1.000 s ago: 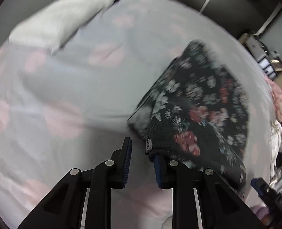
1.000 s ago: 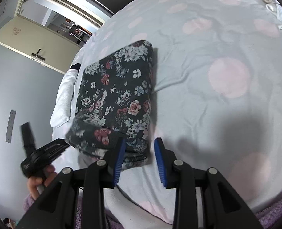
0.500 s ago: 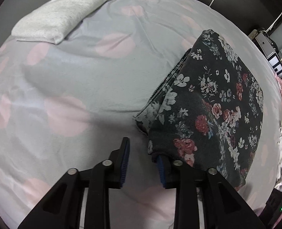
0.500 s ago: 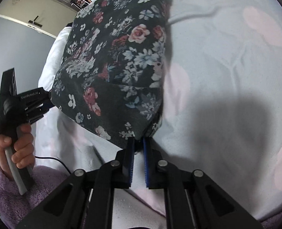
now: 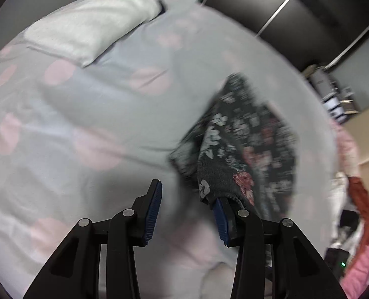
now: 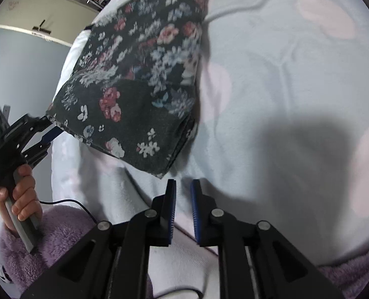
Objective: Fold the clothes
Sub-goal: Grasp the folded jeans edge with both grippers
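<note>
A folded dark floral garment (image 6: 139,79) lies on the grey bedspread with pink spots (image 6: 296,79). In the right wrist view my right gripper (image 6: 183,206) is open a little and empty, just short of the garment's near corner. In the left wrist view the garment (image 5: 241,147) is to the right, blurred. My left gripper (image 5: 187,211) is open wide; the garment's corner drapes over its right finger (image 5: 220,221) and nothing is between the pads. The left gripper also shows in the right wrist view (image 6: 38,134), at the garment's left corner.
A white pillow (image 5: 92,32) lies at the bed's far left. Dark wardrobe doors (image 5: 296,7) stand behind the bed. Pink and red clothes (image 5: 356,199) are piled at the right. A purple fleece sleeve (image 6: 59,236) and a cable are near the bed's front edge.
My right gripper was shut on the garment's near corner; it has now opened and pulled back. My left gripper has opened wider. The left view has moved and is blurred.
</note>
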